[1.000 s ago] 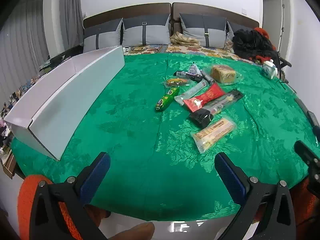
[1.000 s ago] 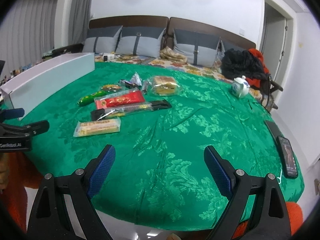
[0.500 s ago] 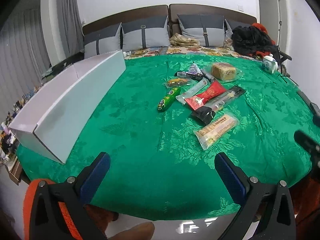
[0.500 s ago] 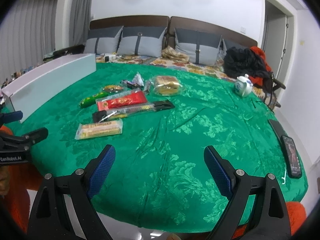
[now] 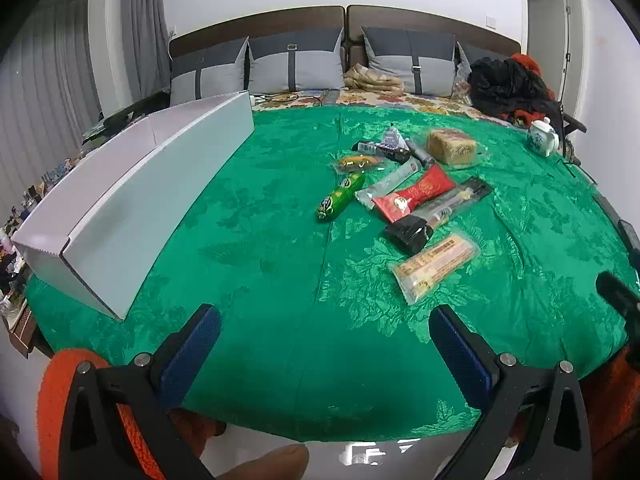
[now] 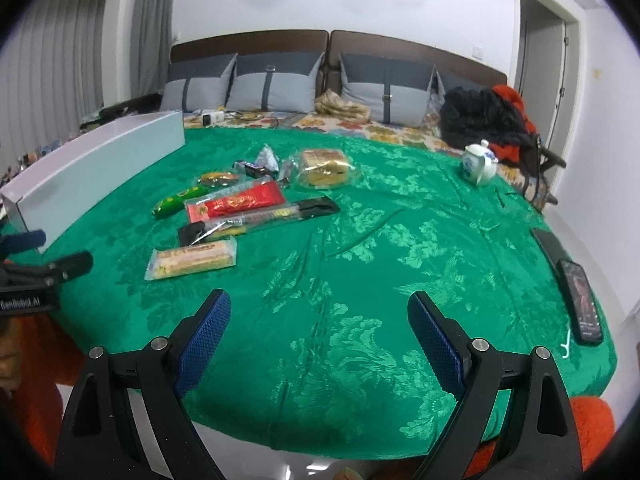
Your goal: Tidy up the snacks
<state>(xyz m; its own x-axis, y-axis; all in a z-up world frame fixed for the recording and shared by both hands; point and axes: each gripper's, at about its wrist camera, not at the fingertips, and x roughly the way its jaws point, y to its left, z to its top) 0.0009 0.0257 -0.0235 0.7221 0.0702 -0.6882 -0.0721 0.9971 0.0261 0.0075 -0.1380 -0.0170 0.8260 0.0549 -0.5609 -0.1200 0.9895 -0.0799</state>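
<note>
Barely any change since a second ago: left gripper (image 5: 324, 332) and right gripper (image 6: 318, 320) have edged slightly forward, both wide open and empty over the near tabletop (image 5: 280, 264) edge. Snacks (image 5: 404, 200) lie untouched mid-table, right of the white box (image 5: 132, 196); sorting not yet begun.

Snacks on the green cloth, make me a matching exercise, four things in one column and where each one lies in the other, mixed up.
Things:
1. biscuit pack
2. bread loaf
3. white box
4. teapot

Places:
A. far right of the cloth, away from the snacks
B. far end of the snack cluster
C. left edge of the cloth
D. near end of the snack cluster

Pairs: 1-D, 2-B, 3-C, 4-A
</note>
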